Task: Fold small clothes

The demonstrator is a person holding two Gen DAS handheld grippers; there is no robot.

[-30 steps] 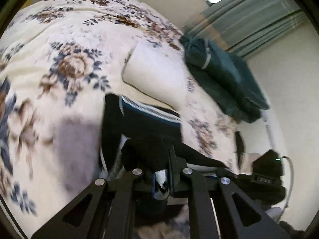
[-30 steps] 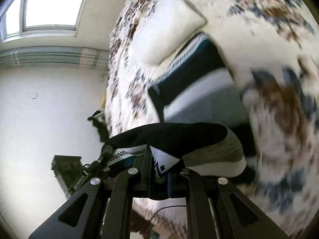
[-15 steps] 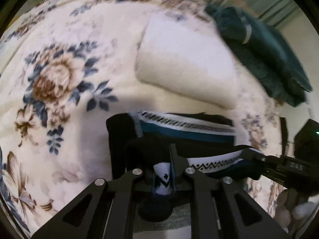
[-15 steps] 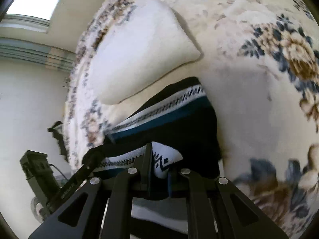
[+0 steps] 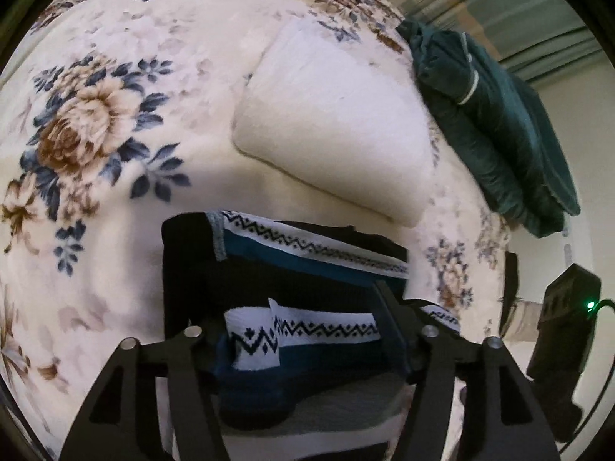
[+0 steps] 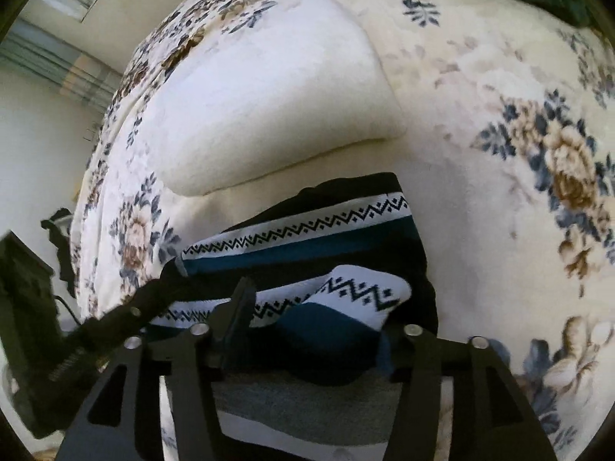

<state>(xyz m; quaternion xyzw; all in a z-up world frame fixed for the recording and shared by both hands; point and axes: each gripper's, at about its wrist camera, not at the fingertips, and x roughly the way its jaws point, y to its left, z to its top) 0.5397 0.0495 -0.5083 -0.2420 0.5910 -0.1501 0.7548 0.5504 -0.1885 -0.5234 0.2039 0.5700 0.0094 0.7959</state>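
A small knit garment (image 5: 307, 269), black with teal and white zigzag bands, lies folded on the floral blanket (image 5: 96, 123). Its folded-over edge rests on the lower layer right in front of both grippers. My left gripper (image 5: 303, 342) is open, its jaws spread on either side of the folded corner. My right gripper (image 6: 311, 330) is open too, jaws spread around the other corner of the garment (image 6: 307, 246). The right gripper's dark finger also shows in the left wrist view (image 5: 388, 315), at the garment's right end.
A cream pillow (image 5: 334, 126) lies just beyond the garment, also in the right wrist view (image 6: 269, 107). A dark green folded blanket (image 5: 496, 119) lies at the back right. A black device (image 5: 565, 342) with a green light stands off the bed's edge.
Both grippers carried the garment's edge forward over the lower layer, lowered it and opened, letting go of it. The fold now lies flat.
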